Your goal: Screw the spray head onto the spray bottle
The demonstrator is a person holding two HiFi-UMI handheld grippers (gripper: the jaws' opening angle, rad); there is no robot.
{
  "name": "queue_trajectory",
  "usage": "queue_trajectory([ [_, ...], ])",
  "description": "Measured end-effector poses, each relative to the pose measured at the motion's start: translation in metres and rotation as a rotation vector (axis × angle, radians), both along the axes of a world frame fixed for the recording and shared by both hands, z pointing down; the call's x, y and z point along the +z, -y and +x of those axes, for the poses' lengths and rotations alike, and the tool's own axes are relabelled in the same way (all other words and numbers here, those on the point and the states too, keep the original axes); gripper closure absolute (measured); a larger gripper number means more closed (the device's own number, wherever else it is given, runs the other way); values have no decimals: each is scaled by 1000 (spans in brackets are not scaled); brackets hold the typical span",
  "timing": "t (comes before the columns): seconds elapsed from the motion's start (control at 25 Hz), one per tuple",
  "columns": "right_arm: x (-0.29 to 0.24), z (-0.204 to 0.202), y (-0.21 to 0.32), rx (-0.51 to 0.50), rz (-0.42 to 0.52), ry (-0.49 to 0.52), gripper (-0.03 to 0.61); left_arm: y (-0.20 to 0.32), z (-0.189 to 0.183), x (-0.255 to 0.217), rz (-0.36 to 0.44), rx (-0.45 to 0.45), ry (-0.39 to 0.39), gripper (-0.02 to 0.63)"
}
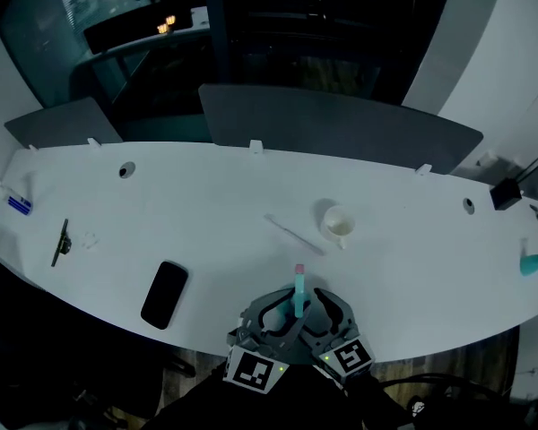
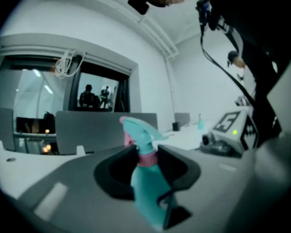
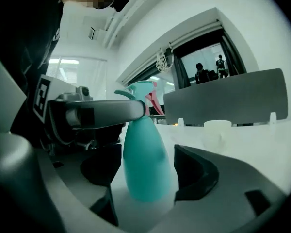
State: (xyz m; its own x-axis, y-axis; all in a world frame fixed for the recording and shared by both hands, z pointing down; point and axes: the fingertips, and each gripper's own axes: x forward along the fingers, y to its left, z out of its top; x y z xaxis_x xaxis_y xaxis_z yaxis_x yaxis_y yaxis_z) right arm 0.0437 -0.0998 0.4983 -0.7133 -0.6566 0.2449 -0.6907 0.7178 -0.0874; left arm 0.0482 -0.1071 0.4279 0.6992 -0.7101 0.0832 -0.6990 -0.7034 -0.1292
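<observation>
left claw point(image 2: 146, 160) clenched on the pink collar of the spray head point(image 2: 137, 128), right claw point(image 3: 147, 171) clamped round the body of the teal spray bottle point(image 3: 144, 152), upright at the near edge of the white surface point(image 1: 251, 209); a phone point(image 1: 165, 294) lies along that edge.

left gripper point(image 1: 276, 313): chunky grey shell, black curved pads point(image 2: 179, 166) on the jaws

right gripper point(image 1: 327, 319): same deal, grey body with black pads

marker cubes point(image 1: 253, 368): white faces with black square patterns, and a tiny green light on each

cable point(image 2: 214, 52): thin black lead, a bit loopy

clothing point(image 2: 266, 42): dark, pretty much black

head camera point(image 2: 138, 3): small black box
</observation>
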Motion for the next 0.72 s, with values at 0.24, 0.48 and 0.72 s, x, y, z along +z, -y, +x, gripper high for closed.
queue_trajectory([
  [0.24, 1, -11, 7, -72, 63, -60, 258, 0, 6, -2, 9, 43, -5, 480],
  [0.48, 10, -13, -18, -678, 25, -113, 257, -25, 11, 0, 18, 384, 44, 480],
  [0.72, 11, -7, -14, -676, -88, -105, 255, -24, 7, 3, -17, 401, 54, 479],
])
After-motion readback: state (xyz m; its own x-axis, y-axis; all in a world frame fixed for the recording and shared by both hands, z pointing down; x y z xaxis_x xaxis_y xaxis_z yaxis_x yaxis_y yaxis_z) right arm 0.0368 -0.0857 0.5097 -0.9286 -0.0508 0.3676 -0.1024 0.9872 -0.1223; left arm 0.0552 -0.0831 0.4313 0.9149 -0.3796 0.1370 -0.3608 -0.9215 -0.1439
